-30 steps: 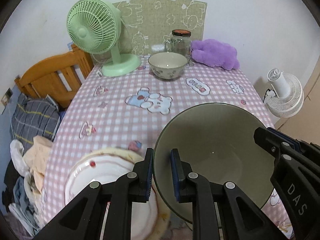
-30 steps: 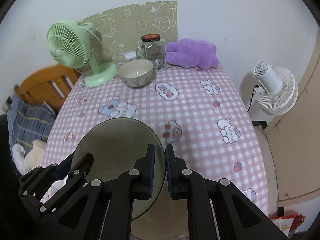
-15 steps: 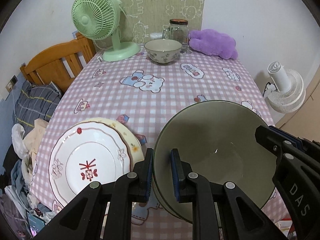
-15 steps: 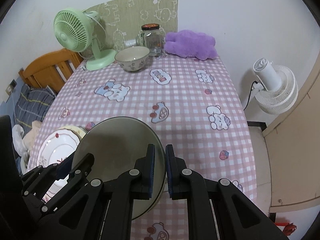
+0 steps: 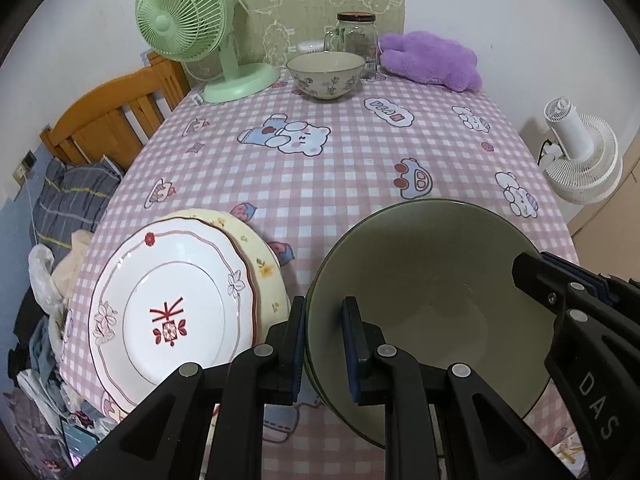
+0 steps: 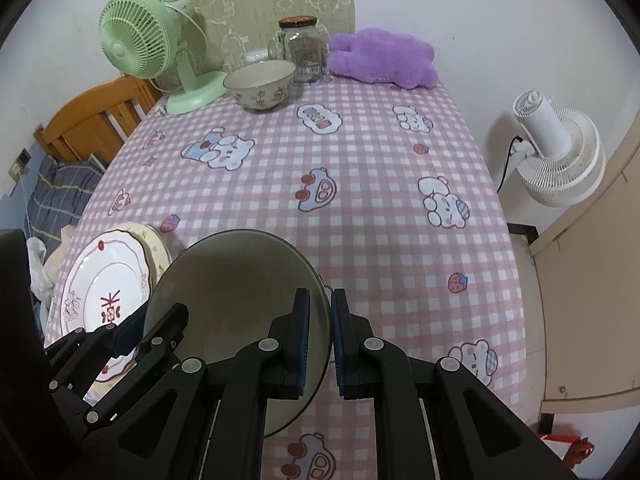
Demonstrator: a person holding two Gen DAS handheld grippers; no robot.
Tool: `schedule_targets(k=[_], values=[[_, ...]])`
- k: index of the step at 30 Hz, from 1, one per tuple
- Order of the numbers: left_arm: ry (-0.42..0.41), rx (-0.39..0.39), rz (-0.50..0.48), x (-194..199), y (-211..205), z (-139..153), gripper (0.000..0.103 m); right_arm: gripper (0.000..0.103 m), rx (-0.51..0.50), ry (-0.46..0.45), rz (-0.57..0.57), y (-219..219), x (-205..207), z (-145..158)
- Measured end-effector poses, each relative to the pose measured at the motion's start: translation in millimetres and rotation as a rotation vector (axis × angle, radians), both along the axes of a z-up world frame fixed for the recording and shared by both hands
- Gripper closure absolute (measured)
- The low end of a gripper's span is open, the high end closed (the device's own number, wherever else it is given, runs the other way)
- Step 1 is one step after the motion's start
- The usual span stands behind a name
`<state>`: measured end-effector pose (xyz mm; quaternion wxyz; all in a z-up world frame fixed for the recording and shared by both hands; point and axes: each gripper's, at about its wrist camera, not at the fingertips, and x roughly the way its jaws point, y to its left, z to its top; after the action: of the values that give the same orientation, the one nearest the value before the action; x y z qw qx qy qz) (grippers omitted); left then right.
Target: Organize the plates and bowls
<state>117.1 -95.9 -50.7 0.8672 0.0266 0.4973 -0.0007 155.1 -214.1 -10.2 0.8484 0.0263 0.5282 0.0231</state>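
Left wrist view shows a pink checked worktop (image 5: 340, 168) against a white wall, a wooden bed frame (image 5: 116, 120) to its left. At the back stand a green fan (image 5: 188, 28), glass jar (image 5: 356, 40), floral bowl (image 5: 326, 74) and purple plush (image 5: 432, 58). Near the front edge, a white plate (image 5: 172, 308) lies on a yellow plate (image 5: 264, 260). Beside them, the left claw (image 5: 323, 344) and right claw (image 6: 319, 336) each pinch opposite rims of the olive bowl (image 5: 432, 304).

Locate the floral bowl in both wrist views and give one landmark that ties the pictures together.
Left wrist: the floral bowl sits top centre, at the table's far end, in front of the glass jar.
Right wrist: the floral bowl is upper left of centre, left of the jar.
Shared landmark: the green fan stands to the bowl's left in both.
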Motion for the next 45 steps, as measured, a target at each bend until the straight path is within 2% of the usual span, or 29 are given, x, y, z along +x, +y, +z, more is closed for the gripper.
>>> schedule_targets(k=[12,21,24,26,29,31,33,36,38,40,45], values=[[0.036,0.013,-0.006,5,6,-13,0.089,0.089,0.000,0.054,-0.010,8,4,-19],[0.025,0.021,-0.030,5,5,-13,0.089,0.089,-0.037,0.036,-0.022,11,4,-22],[0.045,-0.020,-0.044,6,10,-12,0.081,0.086,-0.045,0.042,-0.021,13,4,-21],[0.054,-0.037,-0.056,6,11,-10,0.071,0.086,-0.037,0.047,-0.026,13,3,-20],[0.038,-0.029,-0.082,2,12,-2,0.059,0.086,-0.020,0.062,-0.039,11,4,-18],[0.025,-0.030,-0.097,2,15,4,0.040,0.086,-0.006,0.078,-0.060,9,5,-15],[0.010,-0.032,-0.106,4,20,11,0.039,0.085,-0.008,0.088,-0.080,10,6,-14],[0.002,-0.033,-0.122,11,28,16,0.032,0.074,-0.003,0.086,-0.114,13,7,-8],[0.000,-0.034,-0.138,16,34,20,0.031,0.057,0.005,0.067,-0.128,17,7,0],[-0.003,-0.043,-0.156,19,39,25,0.029,0.044,-0.007,0.039,-0.133,25,7,9],[-0.032,-0.072,-0.202,30,54,45,0.020,0.039,-0.035,-0.016,-0.142,46,12,32]])
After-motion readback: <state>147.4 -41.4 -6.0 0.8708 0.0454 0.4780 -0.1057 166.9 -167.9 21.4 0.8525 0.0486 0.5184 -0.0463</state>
